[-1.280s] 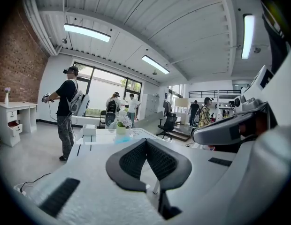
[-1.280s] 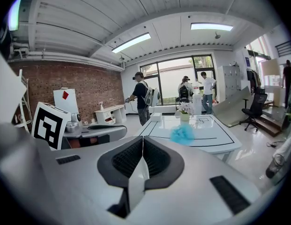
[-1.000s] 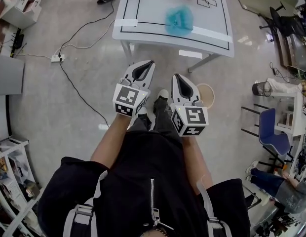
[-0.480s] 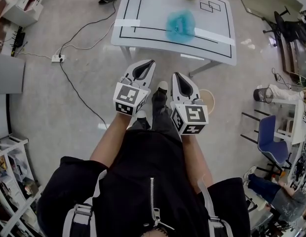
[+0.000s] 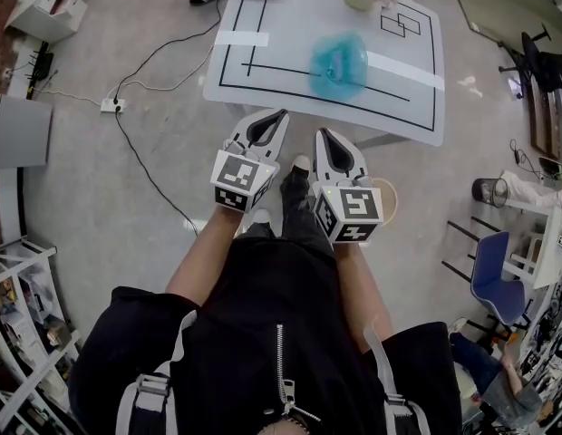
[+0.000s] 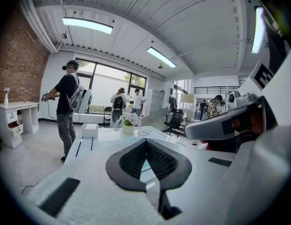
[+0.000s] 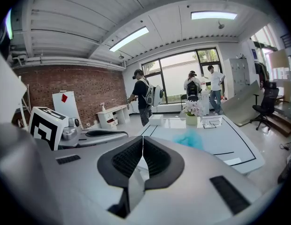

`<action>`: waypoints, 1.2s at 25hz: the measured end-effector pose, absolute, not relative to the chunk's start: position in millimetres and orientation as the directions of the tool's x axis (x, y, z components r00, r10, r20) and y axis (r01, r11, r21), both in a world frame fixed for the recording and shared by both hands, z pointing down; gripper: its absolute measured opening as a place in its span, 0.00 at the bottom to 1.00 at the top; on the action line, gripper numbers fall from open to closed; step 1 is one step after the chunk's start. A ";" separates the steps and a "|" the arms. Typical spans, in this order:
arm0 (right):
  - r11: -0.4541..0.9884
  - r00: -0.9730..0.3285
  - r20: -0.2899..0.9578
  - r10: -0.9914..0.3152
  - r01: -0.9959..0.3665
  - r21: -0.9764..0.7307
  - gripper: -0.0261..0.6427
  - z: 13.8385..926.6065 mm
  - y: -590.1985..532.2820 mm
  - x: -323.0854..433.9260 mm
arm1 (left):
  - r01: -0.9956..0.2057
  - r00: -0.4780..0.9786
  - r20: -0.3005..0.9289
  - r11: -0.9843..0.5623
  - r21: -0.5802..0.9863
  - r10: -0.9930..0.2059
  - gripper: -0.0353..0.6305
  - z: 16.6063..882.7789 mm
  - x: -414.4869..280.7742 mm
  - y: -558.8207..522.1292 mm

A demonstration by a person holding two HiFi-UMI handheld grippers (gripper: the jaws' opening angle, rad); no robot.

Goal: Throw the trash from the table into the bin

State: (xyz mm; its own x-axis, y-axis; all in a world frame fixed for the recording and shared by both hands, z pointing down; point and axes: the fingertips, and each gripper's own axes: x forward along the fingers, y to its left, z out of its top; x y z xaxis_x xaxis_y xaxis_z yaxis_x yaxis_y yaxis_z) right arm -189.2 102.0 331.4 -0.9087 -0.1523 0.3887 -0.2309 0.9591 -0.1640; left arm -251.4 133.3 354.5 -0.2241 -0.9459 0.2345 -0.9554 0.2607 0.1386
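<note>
The left gripper (image 5: 280, 114) and right gripper (image 5: 320, 135) are closed and empty (tips touching), near the table (image 5: 290, 21) bearing blue trash (image 5: 338, 64).

The head view looked steeply down from just short of the table (image 5: 281, 25); both gripper views faced it nearly level (all shared its top).
</note>
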 end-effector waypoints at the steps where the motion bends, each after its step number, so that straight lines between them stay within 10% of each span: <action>1: 0.960 -0.909 0.391 -0.143 -0.223 -0.167 0.06 331.7 96.2 -195.2 | -0.954 -0.228 0.238 0.266 0.139 -0.944 0.06 354.7 -256.5 127.1; 30: 0.964 -0.893 0.449 0.034 -0.090 -0.250 0.06 365.7 -60.6 -284.9 | -0.916 -0.318 0.331 0.378 0.133 -0.889 0.06 372.9 -347.2 -24.2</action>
State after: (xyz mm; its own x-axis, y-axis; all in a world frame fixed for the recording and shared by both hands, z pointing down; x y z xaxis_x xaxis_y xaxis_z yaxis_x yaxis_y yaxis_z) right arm -284.9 -60.6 365.7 -0.8931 0.0336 0.4486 -0.0895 0.9640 -0.2505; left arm -347.2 -24.2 372.9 -0.3182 -0.8885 0.3306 -0.9162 0.3778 0.1334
